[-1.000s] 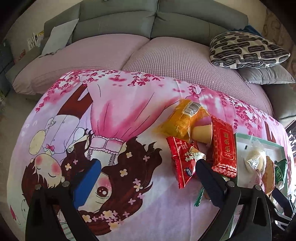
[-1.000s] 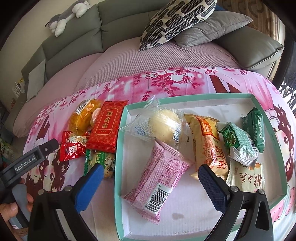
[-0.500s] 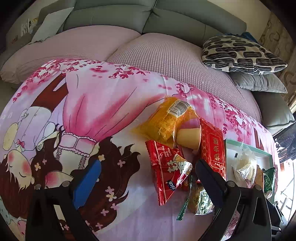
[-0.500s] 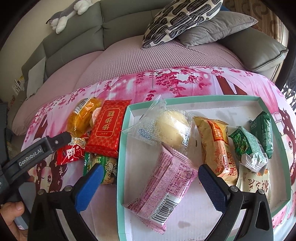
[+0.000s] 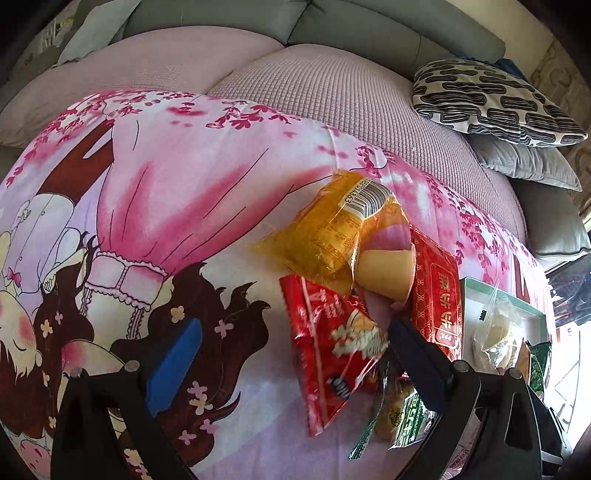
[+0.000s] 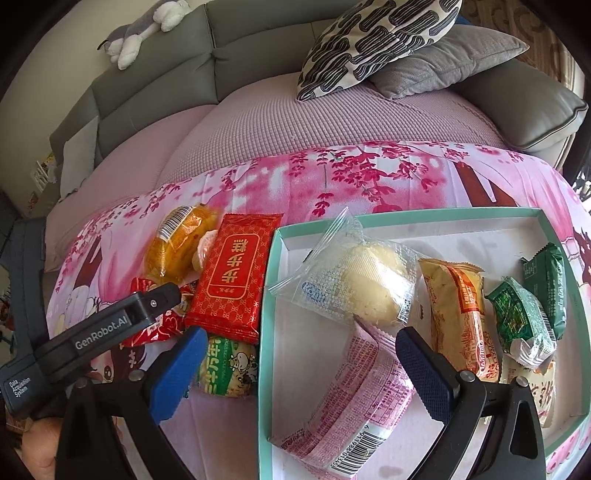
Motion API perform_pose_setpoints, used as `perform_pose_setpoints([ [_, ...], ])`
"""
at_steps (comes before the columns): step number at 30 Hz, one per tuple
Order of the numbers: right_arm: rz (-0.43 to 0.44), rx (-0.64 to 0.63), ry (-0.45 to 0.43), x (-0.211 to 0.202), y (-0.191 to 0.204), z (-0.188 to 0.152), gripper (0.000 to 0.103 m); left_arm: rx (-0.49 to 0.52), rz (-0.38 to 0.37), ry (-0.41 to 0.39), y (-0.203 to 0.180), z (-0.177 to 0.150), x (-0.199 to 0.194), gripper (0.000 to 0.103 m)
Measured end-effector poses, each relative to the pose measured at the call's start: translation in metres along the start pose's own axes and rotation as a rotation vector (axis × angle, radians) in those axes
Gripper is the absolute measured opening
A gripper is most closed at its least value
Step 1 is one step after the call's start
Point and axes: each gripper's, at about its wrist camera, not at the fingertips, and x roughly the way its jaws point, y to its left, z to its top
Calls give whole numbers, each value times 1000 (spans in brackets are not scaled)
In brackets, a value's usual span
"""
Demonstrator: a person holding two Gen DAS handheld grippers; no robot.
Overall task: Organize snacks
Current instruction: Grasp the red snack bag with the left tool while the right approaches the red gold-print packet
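Loose snacks lie in a heap on the pink cartoon cloth: an orange pack (image 5: 332, 229) (image 6: 173, 247), a red crinkled pack (image 5: 328, 354), a flat red pack (image 5: 437, 295) (image 6: 231, 280) and a green-yellow pack (image 6: 227, 363). A mint-rimmed white tray (image 6: 271, 295) to their right holds a clear-wrapped bun (image 6: 365, 280), a pink pack (image 6: 354, 398), an orange-yellow pack (image 6: 458, 310) and green packs (image 6: 517, 317). My left gripper (image 5: 291, 365) is open, low over the cloth, its right finger touching the red crinkled pack. My right gripper (image 6: 299, 373) hangs open over the tray's left rim.
A grey sofa with a pink quilted cover (image 5: 332, 96) runs behind the cloth. A black-and-white patterned cushion (image 6: 373, 40) and a grey cushion (image 6: 447, 62) lie at the right. A plush toy (image 6: 140, 33) sits on the sofa back. A hand (image 6: 37, 443) holds the left gripper.
The left gripper has moved right and forward toward the snack heap, which now lies closer between its fingers. The right gripper has edged slightly left and lower over the tray.
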Motion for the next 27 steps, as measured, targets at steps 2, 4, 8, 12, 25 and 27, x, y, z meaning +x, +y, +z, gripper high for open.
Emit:
perform_pose_setpoints([
  [2, -10, 0, 1, 3, 0, 1, 103, -4, -25, 9, 0, 0, 3, 97],
  [4, -15, 1, 4, 6, 1, 1, 103, -11, -55, 12, 0, 0, 2, 89],
  [8, -5, 29, 10, 10, -1, 4, 103, -10, -101, 26, -3, -1, 2, 74],
  [12, 4, 54, 9, 10, -2, 9, 103, -9, -117, 50, -6, -3, 4, 56],
  [25, 63, 25, 45, 16, 28, 32, 89, -104, -83, 50, 30, 2, -4, 55],
  [27, 60, 21, 77, 21, 35, 33, 85, -122, -81, 51, 37, 4, -5, 55],
])
